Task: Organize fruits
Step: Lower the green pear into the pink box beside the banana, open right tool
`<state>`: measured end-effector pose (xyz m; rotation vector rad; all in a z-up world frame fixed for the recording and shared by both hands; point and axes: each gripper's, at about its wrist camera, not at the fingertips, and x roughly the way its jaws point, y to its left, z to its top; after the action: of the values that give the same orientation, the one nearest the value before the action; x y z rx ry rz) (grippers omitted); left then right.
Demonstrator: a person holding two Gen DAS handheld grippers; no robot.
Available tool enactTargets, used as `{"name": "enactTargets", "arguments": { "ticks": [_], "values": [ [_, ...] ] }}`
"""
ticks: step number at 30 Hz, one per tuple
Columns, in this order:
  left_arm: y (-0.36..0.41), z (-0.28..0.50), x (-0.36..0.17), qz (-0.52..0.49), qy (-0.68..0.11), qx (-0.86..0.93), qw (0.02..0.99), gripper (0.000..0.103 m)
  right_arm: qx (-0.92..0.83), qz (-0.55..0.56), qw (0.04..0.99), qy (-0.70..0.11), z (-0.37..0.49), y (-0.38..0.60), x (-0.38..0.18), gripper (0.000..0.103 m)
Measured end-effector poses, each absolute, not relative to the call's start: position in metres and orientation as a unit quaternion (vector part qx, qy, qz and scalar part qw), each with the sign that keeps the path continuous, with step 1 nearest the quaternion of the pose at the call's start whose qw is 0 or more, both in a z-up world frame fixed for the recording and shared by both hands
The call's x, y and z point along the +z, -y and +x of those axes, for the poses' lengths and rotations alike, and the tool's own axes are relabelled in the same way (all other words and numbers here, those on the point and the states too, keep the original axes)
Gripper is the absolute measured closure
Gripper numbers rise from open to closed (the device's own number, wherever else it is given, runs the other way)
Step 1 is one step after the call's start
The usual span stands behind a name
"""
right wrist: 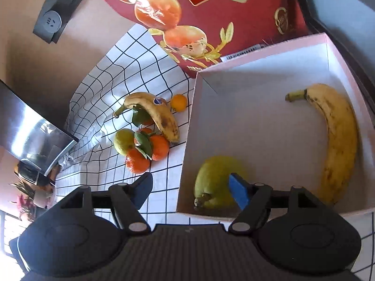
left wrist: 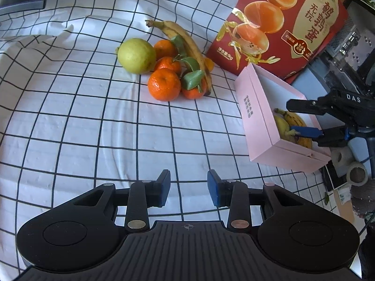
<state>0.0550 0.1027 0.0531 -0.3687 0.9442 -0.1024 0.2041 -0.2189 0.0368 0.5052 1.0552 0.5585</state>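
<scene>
A fruit pile lies on the checked cloth: a green pear [left wrist: 136, 55], several tangerines [left wrist: 164, 84] with leaves, and a spotted banana [left wrist: 187, 44]. It also shows in the right wrist view, with the banana [right wrist: 155, 113] on top. A pink box [left wrist: 255, 107] on the right holds a banana [right wrist: 339, 140] and a green pear [right wrist: 215, 182]. My left gripper [left wrist: 188, 188] is open and empty, low over the cloth, short of the pile. My right gripper [right wrist: 189, 187] is open, straddling the pink box's left wall [right wrist: 187, 128], with one blue pad above the pear; it also shows in the left wrist view [left wrist: 302, 119].
A large red carton [left wrist: 281, 21] leans behind the pink box and the pile. A small orange fruit [right wrist: 178, 102] lies between the pile and the box. Tape rolls [left wrist: 356, 173] and clutter sit beyond the table's right edge. A metal appliance [right wrist: 28, 135] stands beyond the pile.
</scene>
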Motion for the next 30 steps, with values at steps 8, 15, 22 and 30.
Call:
{"name": "enactTargets", "arguments": {
  "ticks": [8,15,22,30],
  "values": [
    [-0.104,0.053,0.053,-0.174,-0.452,-0.045,0.873,0.065,0.262,0.238,0.793,-0.496,0.199,0.222,0.036,0.030],
    [-0.097,0.052,0.052,-0.169,-0.456,-0.052,0.872,0.065,0.253,0.245,0.797,-0.491,0.188,0.228,0.033,0.030],
    [-0.094,0.049,0.053,-0.153,-0.451,-0.044,0.878,0.065,0.243,0.212,0.832,-0.451,0.174,0.228,0.056,0.030],
    [-0.107,0.044,0.055,-0.159,-0.449,-0.041,0.878,0.065,0.225,0.180,0.852,-0.437,0.182,0.224,0.060,0.030]
  ]
}}
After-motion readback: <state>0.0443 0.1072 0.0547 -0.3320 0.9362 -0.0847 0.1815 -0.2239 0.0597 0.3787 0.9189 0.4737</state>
